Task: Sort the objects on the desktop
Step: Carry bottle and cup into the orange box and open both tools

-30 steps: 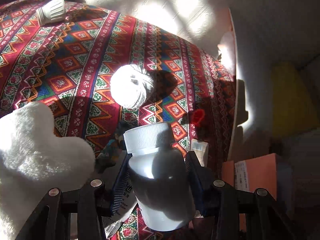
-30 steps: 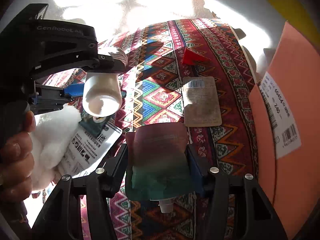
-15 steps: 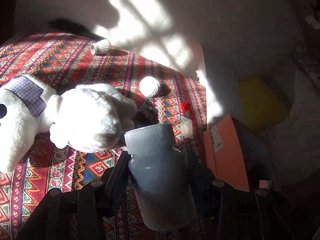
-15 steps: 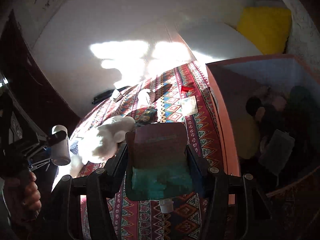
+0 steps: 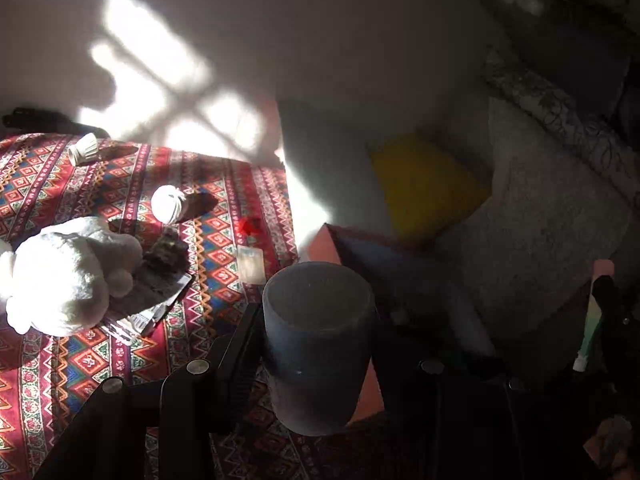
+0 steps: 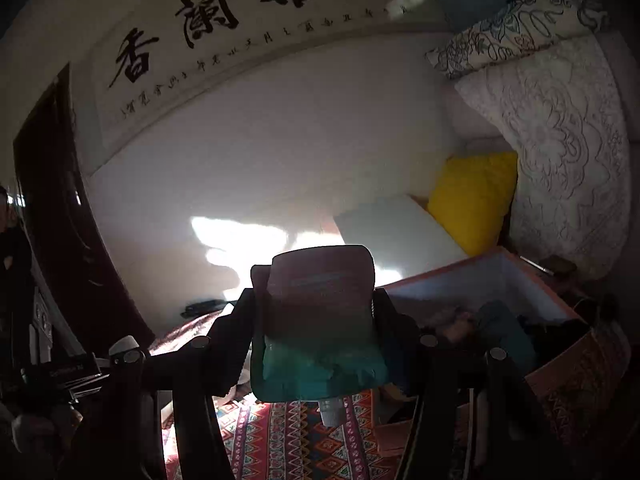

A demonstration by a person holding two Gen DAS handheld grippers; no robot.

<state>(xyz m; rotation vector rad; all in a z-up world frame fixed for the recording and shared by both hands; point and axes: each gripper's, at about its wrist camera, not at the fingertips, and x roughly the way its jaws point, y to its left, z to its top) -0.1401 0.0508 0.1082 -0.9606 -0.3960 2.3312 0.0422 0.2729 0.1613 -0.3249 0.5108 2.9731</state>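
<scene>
My left gripper [image 5: 316, 332] grips a white capped bottle [image 5: 316, 300], cap end toward the camera and in shadow; its jaws are closing a little on it. It hangs above the table's right edge, beside the corner of an orange box [image 5: 326, 240]. My right gripper [image 6: 316, 300] is shut on a spouted pouch [image 6: 320, 360], red-brown above and teal below, held high just left of the orange box [image 6: 460, 276] with a blue inside. In the left wrist view the pouch [image 5: 594, 312] shows edge-on at the far right.
On the patterned cloth [image 5: 60, 360] lie a white plush toy [image 5: 68, 276], a dark packet [image 5: 164, 272], a white yarn ball [image 5: 168, 204], a white ribbed cap [image 5: 82, 150], a red scrap [image 5: 248, 224] and a small sachet [image 5: 251, 264]. The box holds several dark items. A yellow cushion [image 6: 472, 196] lies beyond.
Both grippers have risen and swung right, away from the table toward the box, each keeping its load. The right wrist view now faces the wall and looks into the box.
</scene>
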